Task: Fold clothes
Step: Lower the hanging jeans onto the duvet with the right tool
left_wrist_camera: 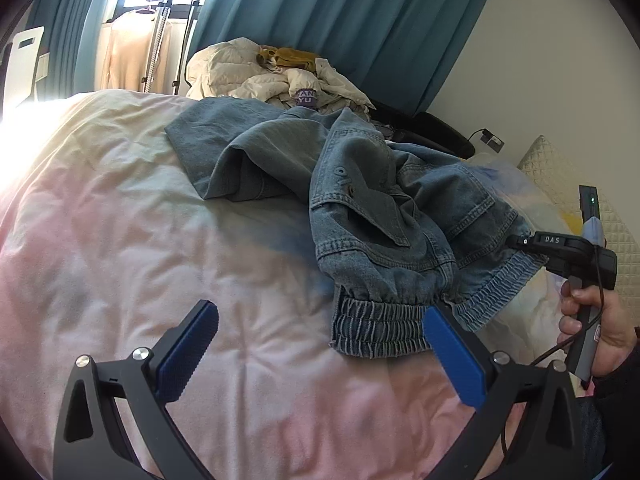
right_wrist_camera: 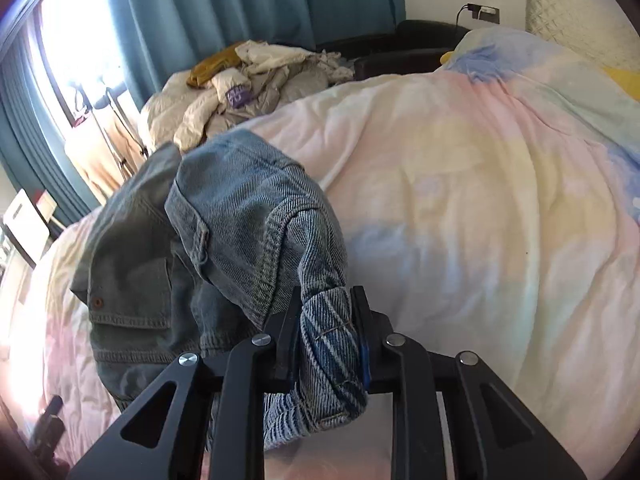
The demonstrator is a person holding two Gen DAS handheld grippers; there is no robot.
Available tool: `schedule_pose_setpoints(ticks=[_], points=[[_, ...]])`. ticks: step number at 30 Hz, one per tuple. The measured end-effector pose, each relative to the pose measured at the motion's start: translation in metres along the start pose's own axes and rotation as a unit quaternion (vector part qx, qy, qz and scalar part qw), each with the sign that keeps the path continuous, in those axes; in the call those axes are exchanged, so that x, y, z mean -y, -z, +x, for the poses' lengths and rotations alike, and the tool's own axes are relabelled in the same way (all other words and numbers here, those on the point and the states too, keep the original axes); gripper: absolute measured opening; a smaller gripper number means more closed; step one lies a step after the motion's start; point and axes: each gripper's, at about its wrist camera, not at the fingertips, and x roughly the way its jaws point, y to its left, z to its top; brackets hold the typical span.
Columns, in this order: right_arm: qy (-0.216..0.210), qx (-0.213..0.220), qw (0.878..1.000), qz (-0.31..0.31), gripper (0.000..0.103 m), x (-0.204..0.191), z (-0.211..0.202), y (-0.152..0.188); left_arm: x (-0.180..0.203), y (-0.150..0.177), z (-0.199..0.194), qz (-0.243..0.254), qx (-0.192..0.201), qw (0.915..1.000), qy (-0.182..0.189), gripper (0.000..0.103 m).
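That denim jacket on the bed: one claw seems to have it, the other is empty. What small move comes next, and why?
Probably the open left gripper closes on the elastic hem lying between its fingers. The right gripper already pinches the denim jacket, which lies crumpled on the duvet; two grips could spread it.

The denim jacket (left_wrist_camera: 384, 200) was coarse, matt twill cloth with a ribbed elastic hem. The duvet (left_wrist_camera: 140, 220) was soft, matt cotton — lightly creased. The left tongs (left_wrist_camera: 320, 352) were matt black plastic with ridged blue rubber pads (left_wrist_camera: 188, 348) and polished metal screws (left_wrist_camera: 141, 353).
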Motion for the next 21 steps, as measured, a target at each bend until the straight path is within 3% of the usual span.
schedule_pose_setpoints(ticks=[9,15,21], points=[[-0.025,0.014,0.999,0.021,0.020,0.009,-0.003,-0.008,0.037,0.008,0.048,0.034,-0.055,0.9972,0.037,0.103],[-0.041,0.017,0.999,0.029,0.020,0.020,0.001,-0.009,0.050,0.014,0.080,0.029,-0.075,0.9964,0.026,0.103],[-0.058,0.020,0.997,0.038,0.020,0.029,0.003,-0.007,0.047,0.017,0.106,-0.019,-0.107,0.9940,0.003,0.103]])
